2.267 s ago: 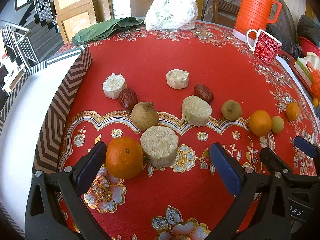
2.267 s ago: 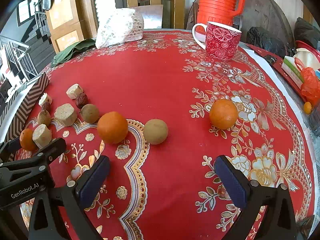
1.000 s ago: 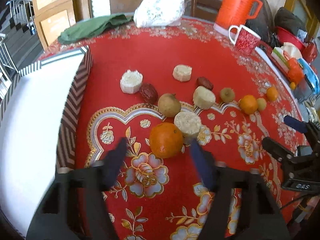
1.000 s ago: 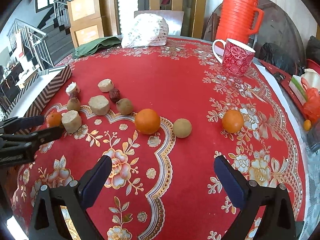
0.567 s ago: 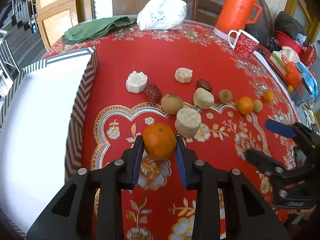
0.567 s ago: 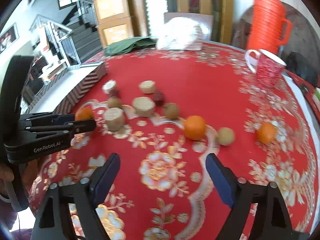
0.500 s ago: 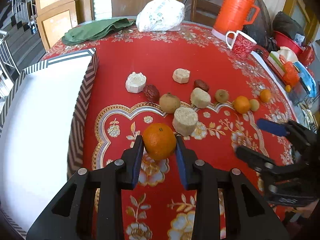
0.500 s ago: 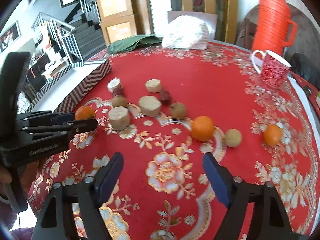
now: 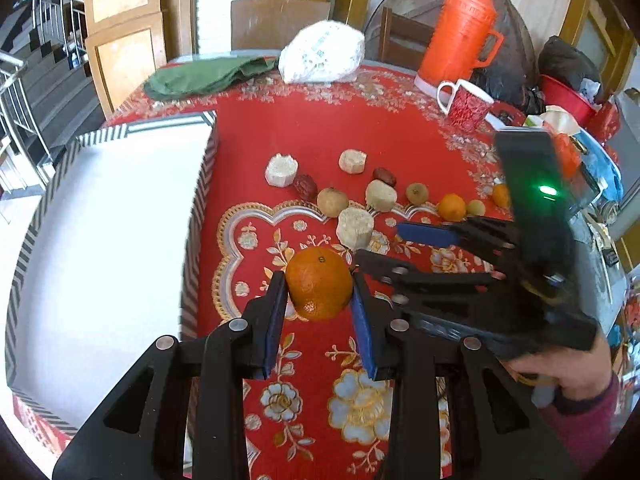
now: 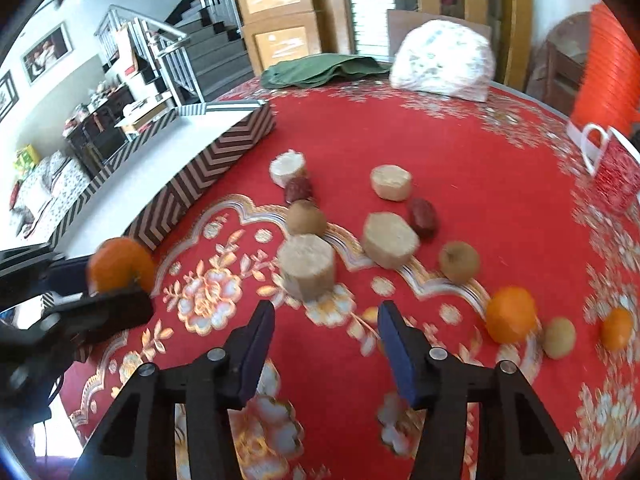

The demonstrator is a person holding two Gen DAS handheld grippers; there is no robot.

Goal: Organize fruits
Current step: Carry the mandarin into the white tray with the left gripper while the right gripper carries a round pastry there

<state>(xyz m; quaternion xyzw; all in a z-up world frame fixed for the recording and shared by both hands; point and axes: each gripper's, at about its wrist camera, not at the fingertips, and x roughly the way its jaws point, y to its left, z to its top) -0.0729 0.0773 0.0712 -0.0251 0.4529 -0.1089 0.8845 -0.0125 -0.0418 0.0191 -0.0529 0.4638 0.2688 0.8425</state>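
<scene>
My left gripper [image 9: 319,294] is shut on an orange [image 9: 318,280] and holds it a little above the red tablecloth, close to the white box with a chevron rim [image 9: 195,216]. From the right wrist that same orange [image 10: 120,262] shows at the far left. My right gripper [image 10: 326,314] has its jaws closing with nothing between them, just short of a beige cylinder piece [image 10: 307,266]. Further fruits lie in a loose row: a brown round fruit [image 10: 306,218], two red dates [image 10: 423,212], another orange [image 10: 510,314] and a small greenish fruit [image 10: 559,338].
At the table's back stand an orange thermos [image 9: 460,36], a red mug [image 9: 466,102], a white bag [image 9: 322,58] and a green cloth [image 9: 204,76]. A person's hand [image 9: 560,376] holds the right gripper. Clutter crowds the table's right edge.
The left gripper shut on the orange and raised it off the cloth. The right gripper swung left toward the beige pieces and its jaws narrowed.
</scene>
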